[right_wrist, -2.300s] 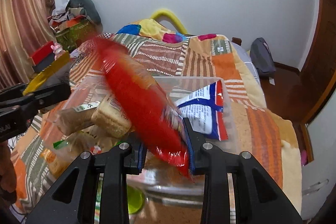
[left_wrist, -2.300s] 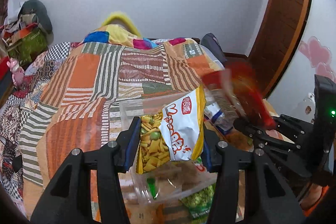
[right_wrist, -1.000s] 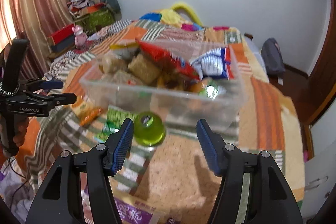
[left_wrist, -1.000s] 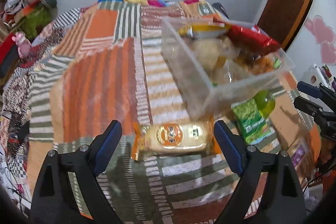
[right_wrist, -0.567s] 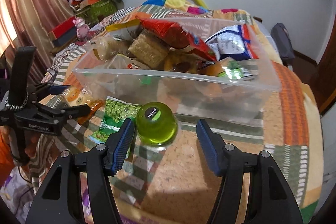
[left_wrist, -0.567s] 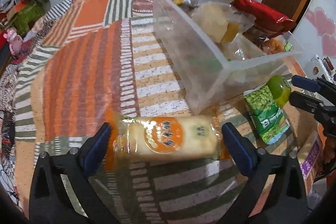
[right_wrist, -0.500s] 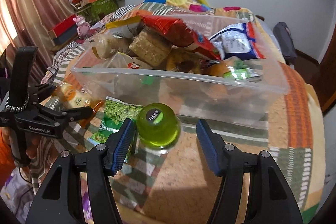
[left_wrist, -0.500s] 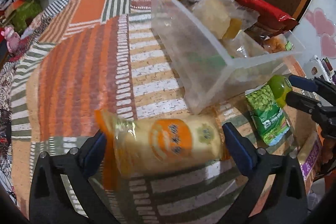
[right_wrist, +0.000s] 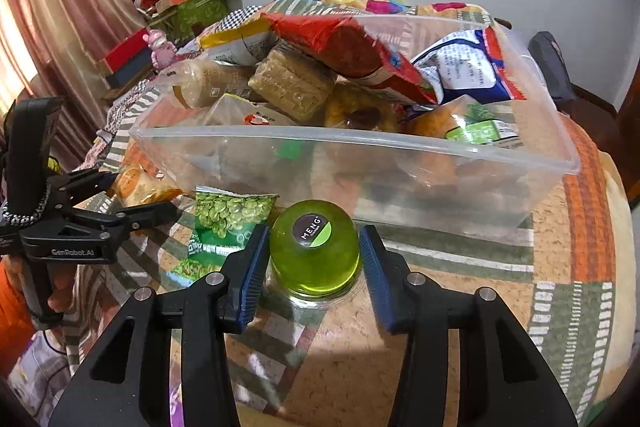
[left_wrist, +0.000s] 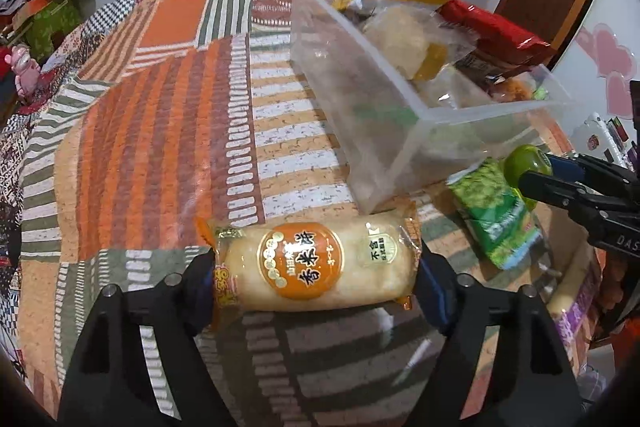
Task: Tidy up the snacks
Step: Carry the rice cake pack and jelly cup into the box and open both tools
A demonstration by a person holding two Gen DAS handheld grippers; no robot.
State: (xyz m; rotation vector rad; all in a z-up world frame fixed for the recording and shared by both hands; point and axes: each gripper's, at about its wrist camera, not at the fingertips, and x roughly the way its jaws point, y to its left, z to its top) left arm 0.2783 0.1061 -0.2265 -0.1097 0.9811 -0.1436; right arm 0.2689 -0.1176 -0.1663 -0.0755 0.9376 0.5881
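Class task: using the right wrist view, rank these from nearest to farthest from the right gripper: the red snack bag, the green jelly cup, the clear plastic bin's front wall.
1. Green jelly cup: between the right gripper fingers.
2. Clear plastic bin front wall: just behind the cup.
3. Red snack bag: atop the pile inside the bin, toward the back.

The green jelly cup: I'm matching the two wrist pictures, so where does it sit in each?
Left wrist: the green jelly cup is at the right edge, partly behind the right gripper.
Right wrist: the cup is bottom centre, between the fingers.
Shared landmark: the clear plastic bin, just behind it.
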